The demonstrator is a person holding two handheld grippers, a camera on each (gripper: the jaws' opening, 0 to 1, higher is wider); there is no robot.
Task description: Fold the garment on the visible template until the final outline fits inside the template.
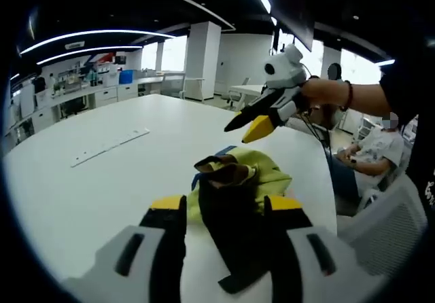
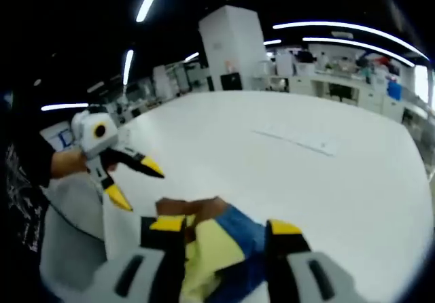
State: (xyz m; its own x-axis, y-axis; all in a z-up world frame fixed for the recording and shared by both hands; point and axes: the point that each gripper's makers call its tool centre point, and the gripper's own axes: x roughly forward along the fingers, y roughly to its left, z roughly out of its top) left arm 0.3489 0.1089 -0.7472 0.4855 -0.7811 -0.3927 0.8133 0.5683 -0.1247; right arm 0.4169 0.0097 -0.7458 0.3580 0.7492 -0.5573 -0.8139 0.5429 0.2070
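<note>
A crumpled garment [image 1: 262,174] of yellow-green, brown and black cloth lies bunched on the white table [image 1: 122,181]. A blue patch [image 1: 227,150] shows at its far edge; I cannot tell whether it is cloth or template. My left gripper [image 1: 226,203] hovers open over the garment's near side, with black cloth between its spread jaws. A hand holds my right gripper [image 1: 243,130] open in the air just beyond the garment. From the right gripper view, the garment [image 2: 211,248] lies between my right gripper's [image 2: 225,225] open jaws, and the left gripper [image 2: 139,189] is open at the left.
A thin white strip [image 1: 109,145] lies flat farther out on the table. The table's curved edge [image 1: 325,181] runs close to the garment. A seated person [image 1: 370,157] and a grey chair [image 1: 391,208] are beyond that edge. Counters and a pillar stand far behind.
</note>
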